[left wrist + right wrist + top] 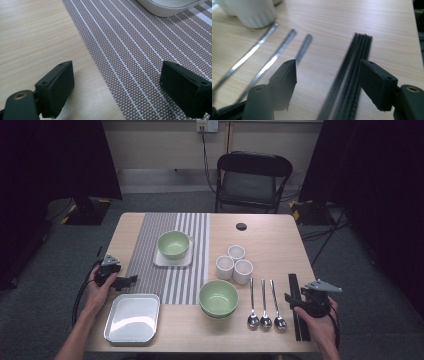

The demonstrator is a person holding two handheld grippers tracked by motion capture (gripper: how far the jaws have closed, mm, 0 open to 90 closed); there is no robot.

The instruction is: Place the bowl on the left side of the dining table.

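We straddle the black chopsticks (347, 82) right of the spoons (265, 320) with our right gripper (328, 85), jaws spread, ready to pinch them, while our left gripper (116, 87) gapes empty.

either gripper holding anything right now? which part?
Nothing held. Left gripper open over the placemat edge; right gripper open around the black chopsticks, pads apart from them.

Black chopsticks (348, 82), bundled side by side, flat on table nr right edge, beside spoons (264, 305).

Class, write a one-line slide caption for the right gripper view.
Open right gripper straddles black chopsticks beside three spoon handles.
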